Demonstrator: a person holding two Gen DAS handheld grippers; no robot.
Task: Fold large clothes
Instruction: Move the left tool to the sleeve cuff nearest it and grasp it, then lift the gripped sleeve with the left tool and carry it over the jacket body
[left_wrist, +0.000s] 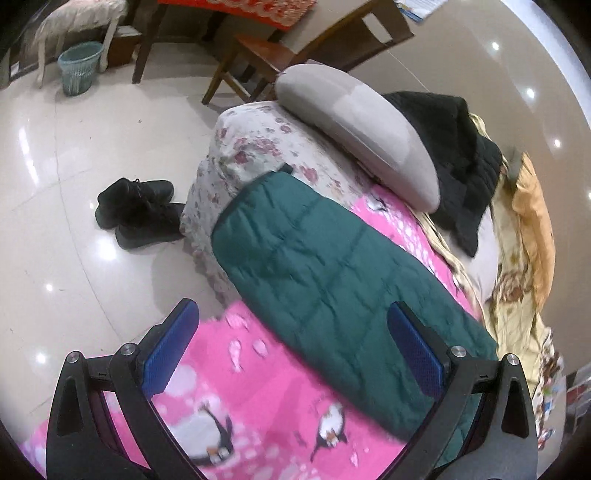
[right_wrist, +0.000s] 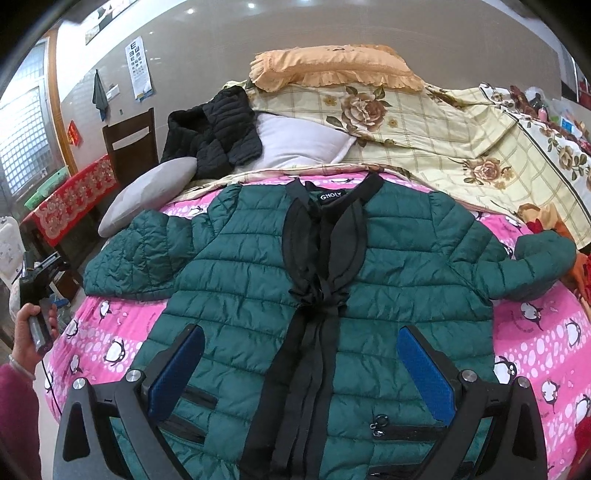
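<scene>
A dark green quilted jacket (right_wrist: 258, 280) with black trim lies flat and face up on a pink penguin blanket (right_wrist: 535, 332) on the bed, sleeves spread to both sides. My right gripper (right_wrist: 301, 339) is open and empty above the jacket's lower front. In the left wrist view one green sleeve (left_wrist: 332, 273) stretches across the blanket (left_wrist: 258, 398). My left gripper (left_wrist: 291, 314) is open and empty just above the sleeve's near part. The left gripper also shows in the right wrist view (right_wrist: 35, 280), held in a hand at the bed's left side.
A grey cushion (left_wrist: 354, 136), a black jacket (left_wrist: 465, 162), a white pillow (right_wrist: 299, 142) and an orange pillow (right_wrist: 332, 68) lie at the head of the bed. Black shoes (left_wrist: 136, 210), a wooden chair (left_wrist: 295, 48) and a green bin (left_wrist: 79, 66) stand on the tiled floor.
</scene>
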